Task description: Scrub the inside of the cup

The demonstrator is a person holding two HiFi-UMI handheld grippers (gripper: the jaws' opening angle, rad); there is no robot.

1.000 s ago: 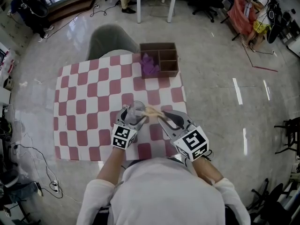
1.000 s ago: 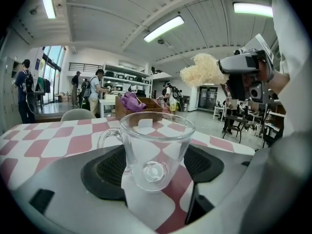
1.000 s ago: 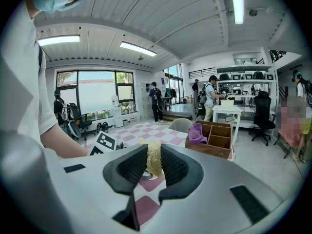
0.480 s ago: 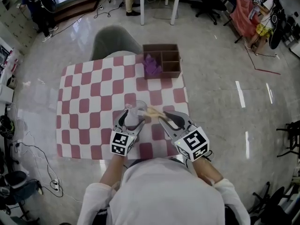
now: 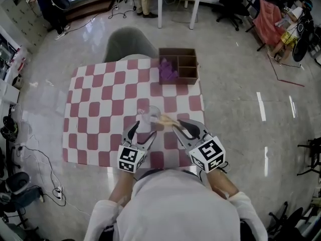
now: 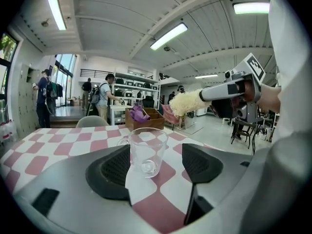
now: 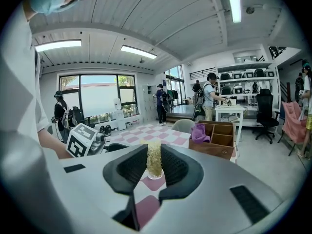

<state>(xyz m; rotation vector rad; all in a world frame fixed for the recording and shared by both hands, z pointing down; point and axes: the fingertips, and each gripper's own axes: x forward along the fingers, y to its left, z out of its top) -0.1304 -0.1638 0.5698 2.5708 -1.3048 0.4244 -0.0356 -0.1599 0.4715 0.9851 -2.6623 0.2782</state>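
Cup: glass cup [image 5: 148,118] [image 6: 147,151], clear, with a handle, upright on the surface close to its near edge and a little right of centre; nothing visible inside.

Left tool: left tool [image 5: 143,131] [image 6: 157,169], jaws spread wide with nothing gripped. The cup stands in the far end of the gap. One pad is plainly clear of the glass. The other lies just beside it, and contact there cannot be told.

Right tool: right tool [image 5: 176,127] [image 7: 155,162], jaws closed on the scrubbing brush, pads pressed to either side of its pale fibrous length.

Brush: scrubbing brush [image 5: 165,120] [image 6: 187,103] [image 7: 154,159], pale handle, cream fluffy head. In the left gripper view the head hangs in the air above and to the right of the cup's rim, outside the cup. In the head view its tip overlaps the right side of the rim.

Surface: table under a red-and-white checked cloth [image 5: 100,109].

Box: wooden box [image 5: 183,67] with several compartments, at the far right corner of the surface, well apart from the cup.

Box contents: purple cloth [image 5: 167,71], bunched in the left compartment.

Chair: grey chair [image 5: 128,44], at the far edge of the surface.

Marker cubes: left marker cube [image 5: 129,159] and right marker cube [image 5: 208,154], one on each tool, just ahead of the person's forearms.
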